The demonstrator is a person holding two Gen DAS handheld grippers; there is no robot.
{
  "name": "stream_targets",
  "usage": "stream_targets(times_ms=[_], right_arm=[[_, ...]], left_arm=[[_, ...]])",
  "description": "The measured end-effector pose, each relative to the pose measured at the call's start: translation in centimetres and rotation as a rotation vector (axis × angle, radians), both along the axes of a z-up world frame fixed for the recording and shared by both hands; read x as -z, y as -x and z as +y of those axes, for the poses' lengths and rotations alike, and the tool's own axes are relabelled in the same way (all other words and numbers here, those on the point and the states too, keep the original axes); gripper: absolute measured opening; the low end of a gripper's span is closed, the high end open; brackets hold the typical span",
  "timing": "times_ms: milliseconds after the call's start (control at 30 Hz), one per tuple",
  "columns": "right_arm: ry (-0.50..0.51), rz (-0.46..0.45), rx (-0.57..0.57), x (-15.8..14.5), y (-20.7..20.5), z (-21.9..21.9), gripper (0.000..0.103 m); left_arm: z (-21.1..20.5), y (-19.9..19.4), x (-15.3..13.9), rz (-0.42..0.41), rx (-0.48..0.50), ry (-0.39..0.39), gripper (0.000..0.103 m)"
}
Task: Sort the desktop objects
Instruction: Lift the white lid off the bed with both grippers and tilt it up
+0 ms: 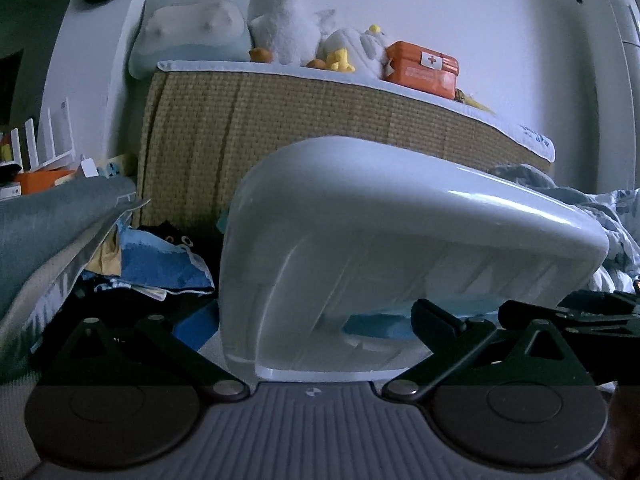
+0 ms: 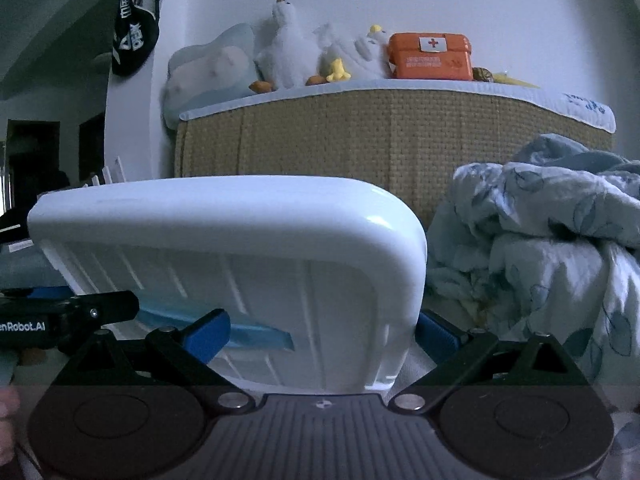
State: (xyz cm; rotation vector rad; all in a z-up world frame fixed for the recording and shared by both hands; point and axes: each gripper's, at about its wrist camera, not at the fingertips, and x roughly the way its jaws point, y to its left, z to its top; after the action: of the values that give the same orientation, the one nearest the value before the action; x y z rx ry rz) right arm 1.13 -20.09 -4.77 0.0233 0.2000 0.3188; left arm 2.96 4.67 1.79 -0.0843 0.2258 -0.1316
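Note:
A white translucent plastic bin [image 1: 400, 208] fills the middle of the left wrist view, tilted, with something light blue [image 1: 460, 306] showing through its wall. My left gripper [image 1: 316, 320] is shut on the bin's near corner, one finger on each side of it. In the right wrist view the same bin [image 2: 240, 208] sits between my right gripper's [image 2: 322, 336] blue-padded fingers [image 2: 208, 336], which clamp its other corner. Each gripper shows at the edge of the other's view: the right one [image 1: 568, 316] and the left one [image 2: 60, 316].
Behind the bin stands a woven headboard [image 2: 380, 140] topped with plush ducks [image 2: 288, 52], a pillow [image 1: 192, 28] and an orange first-aid box [image 2: 432, 56]. A crumpled floral duvet [image 2: 540, 240] lies at the right. Folded clothes and blue fabric [image 1: 160, 260] lie at the left.

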Motion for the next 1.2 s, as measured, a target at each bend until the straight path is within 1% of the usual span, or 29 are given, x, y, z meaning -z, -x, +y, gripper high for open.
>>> stream_targets(times_ms=[67,167,333,433,533,667,733,800,867,967,1200], right_arm=[[0.015,-0.006,-0.004,-0.4,-0.4,0.3,0.100],[0.028,0.002,-0.035,-1.5,-1.7,0.3,0.101],[0.050,-0.034,-0.056,-3.4,-4.1,1.0,0.101],[0.066,-0.034,-0.055,-4.3,-5.4,1.2,0.101],[0.058,-0.037,-0.067,-5.0,-6.4,0.8,0.101],[0.089,-0.049,-0.068,-5.1,-7.8,1.0,0.101],[0.067,-0.026,-0.060,-5.2,-8.8,0.8,0.101],[0.046,-0.007,-0.052,-5.3,-9.6,0.7,0.101],[0.048,-0.002,-0.045,-5.3,-10.3,0.7,0.101],[0.043,0.000,-0.042,-5.3,-11.2,0.5,0.101],[0.043,0.026,-0.026,-5.5,-13.9,0.9,0.101]], left_arm=[[0.4,-0.7,-0.5,0.002,0.014,-0.010,0.103],[1.2,-2.2,-1.3,0.004,0.023,0.010,0.103],[1.2,-4.5,-2.5,0.012,0.022,-0.013,0.103],[1.4,-5.2,-3.1,-0.004,0.036,-0.012,0.103],[1.3,-6.3,-3.4,-0.017,0.043,-0.033,0.103],[1.2,-8.2,-3.9,-0.010,0.035,-0.034,0.103],[1.1,-8.9,-4.3,-0.008,0.030,-0.024,0.103],[0.9,-9.6,-4.6,-0.009,0.026,-0.033,0.103],[0.6,-10.4,-4.9,-0.005,0.024,-0.048,0.103],[0.4,-11.7,-5.1,0.024,0.029,-0.051,0.103],[0.7,-14.5,-5.0,0.039,0.023,-0.052,0.103]])
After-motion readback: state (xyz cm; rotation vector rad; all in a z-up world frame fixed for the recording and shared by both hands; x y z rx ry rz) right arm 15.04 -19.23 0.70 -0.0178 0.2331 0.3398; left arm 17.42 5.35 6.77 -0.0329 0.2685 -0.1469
